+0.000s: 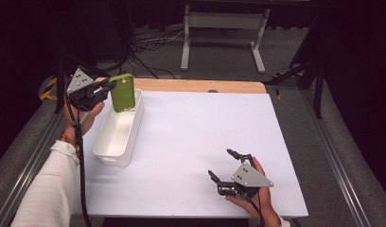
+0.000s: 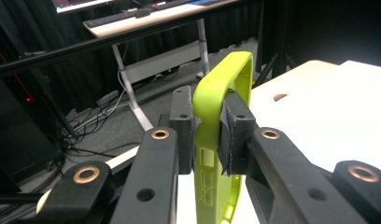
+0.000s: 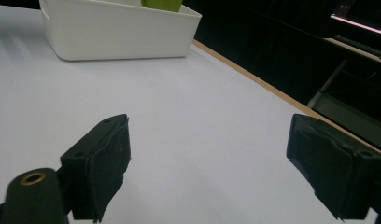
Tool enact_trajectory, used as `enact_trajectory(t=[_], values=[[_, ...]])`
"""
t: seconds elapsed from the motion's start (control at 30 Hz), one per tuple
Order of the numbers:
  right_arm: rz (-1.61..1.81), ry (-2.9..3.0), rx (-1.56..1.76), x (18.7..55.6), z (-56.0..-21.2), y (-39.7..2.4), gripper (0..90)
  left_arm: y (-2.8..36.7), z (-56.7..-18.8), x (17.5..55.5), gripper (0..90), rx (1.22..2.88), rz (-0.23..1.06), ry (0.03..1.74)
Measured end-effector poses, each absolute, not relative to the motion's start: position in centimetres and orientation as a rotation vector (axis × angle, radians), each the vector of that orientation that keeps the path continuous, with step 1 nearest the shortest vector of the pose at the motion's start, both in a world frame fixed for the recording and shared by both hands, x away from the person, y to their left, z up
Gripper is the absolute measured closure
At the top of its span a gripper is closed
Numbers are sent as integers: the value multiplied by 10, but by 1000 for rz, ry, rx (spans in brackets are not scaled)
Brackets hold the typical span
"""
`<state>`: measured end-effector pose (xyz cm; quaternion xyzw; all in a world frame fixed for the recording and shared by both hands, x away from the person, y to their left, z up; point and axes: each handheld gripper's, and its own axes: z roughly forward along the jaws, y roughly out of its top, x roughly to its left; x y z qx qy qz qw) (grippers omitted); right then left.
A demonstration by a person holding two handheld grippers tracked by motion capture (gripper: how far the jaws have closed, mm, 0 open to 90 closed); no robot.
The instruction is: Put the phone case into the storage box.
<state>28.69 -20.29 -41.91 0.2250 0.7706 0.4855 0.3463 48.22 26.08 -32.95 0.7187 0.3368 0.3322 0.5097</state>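
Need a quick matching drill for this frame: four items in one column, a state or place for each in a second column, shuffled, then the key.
Column 1:
1. left gripper
2. right gripper
3. phone case
4. white bin

Column 2:
A. green, held upright above the far end of the bin
B. open, nothing between its jaws, low at the table's near right
C. shut on the case's edge
D. sits along the left side of the white table top

Pairs: 1-C, 2-B, 3-A, 4-D
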Motion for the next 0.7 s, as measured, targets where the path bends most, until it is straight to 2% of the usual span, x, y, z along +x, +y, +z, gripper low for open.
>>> enact_trajectory(t=[0.4, 0.7], values=[[1253, 2015, 591, 289, -422, -203, 145, 258, -354, 509, 780, 1772, 790, 832], [1231, 2056, 592, 293, -428, -198, 146, 262, -375, 525, 780, 1753, 720, 865]])
